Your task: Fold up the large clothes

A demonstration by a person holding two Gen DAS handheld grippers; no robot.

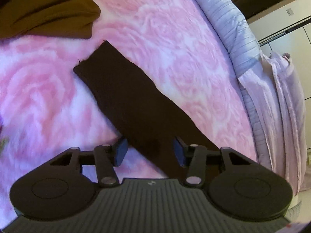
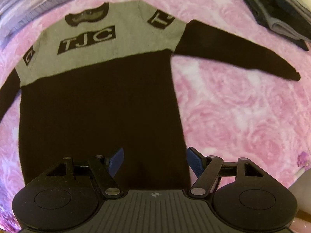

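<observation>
I have the sweater (image 2: 97, 97) spread flat on the bed (image 2: 233, 116), unfolded, both tongs apart, left tongs (image 1: 150, 151) over a sleeve (image 1: 126, 97), right tongs (image 2: 155, 162) at the hem, so next I judge I must pinch cloth.

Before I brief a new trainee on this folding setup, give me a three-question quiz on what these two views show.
1. True or false: the sweater lies spread flat on the pink blanket.
2. Which letters are on its grey chest panel? A) TJC B) NYC C) USA
3. Fill in: both the left gripper and the right gripper are ____, holding nothing.

Key: 1 true; 2 A; 3 open.
</observation>
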